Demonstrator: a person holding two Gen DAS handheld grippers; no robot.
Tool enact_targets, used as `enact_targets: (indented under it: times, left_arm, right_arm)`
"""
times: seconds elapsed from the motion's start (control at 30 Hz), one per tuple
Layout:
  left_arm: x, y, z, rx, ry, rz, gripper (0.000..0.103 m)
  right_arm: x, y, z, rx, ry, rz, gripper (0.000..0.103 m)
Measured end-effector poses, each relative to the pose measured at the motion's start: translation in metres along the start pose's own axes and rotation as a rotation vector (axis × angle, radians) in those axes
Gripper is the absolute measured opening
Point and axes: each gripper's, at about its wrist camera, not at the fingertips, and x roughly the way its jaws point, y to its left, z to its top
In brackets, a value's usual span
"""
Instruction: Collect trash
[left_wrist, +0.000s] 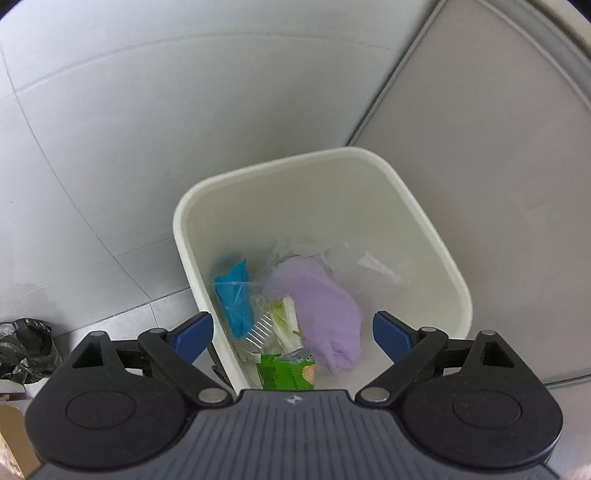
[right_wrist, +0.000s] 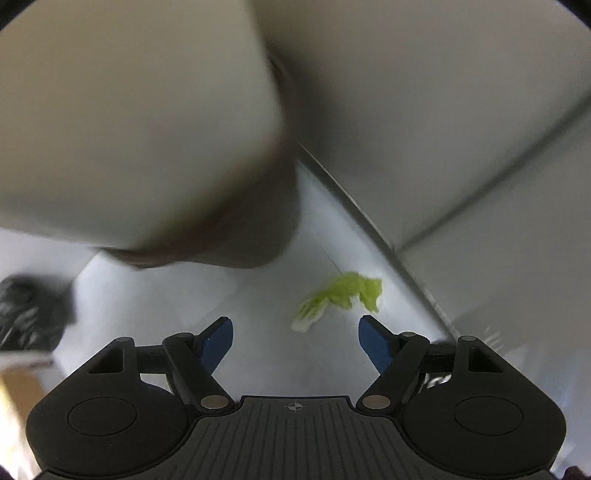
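Left wrist view: left gripper (left_wrist: 293, 329) spread wide and empty above the white bin (left_wrist: 448, 258), purple glove (left_wrist: 325, 302) among the trash inside; right gripper (right_wrist: 295, 341) likewise agape, clasping nothing, lettuce leaf (right_wrist: 338, 299) on the floor (right_wrist: 147, 295) beyond its fingertips.

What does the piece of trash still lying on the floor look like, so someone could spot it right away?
Start at the cream bin filling the upper left of the right wrist view. On the pale floor just beyond its base lies a crumpled lettuce leaf, ahead of the open right claw. It is the only bright yellow-green thing there.
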Motion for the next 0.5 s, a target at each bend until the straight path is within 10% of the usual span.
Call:
enact_targets:
  times: [0.5]
  left_arm:
    - [0.031, -0.025, -0.013, 0.155, -0.072, 0.041, 0.096]
  right_arm:
    - [0.21, -0.05, -0.005, 0.415, -0.012, -0.067, 0.075]
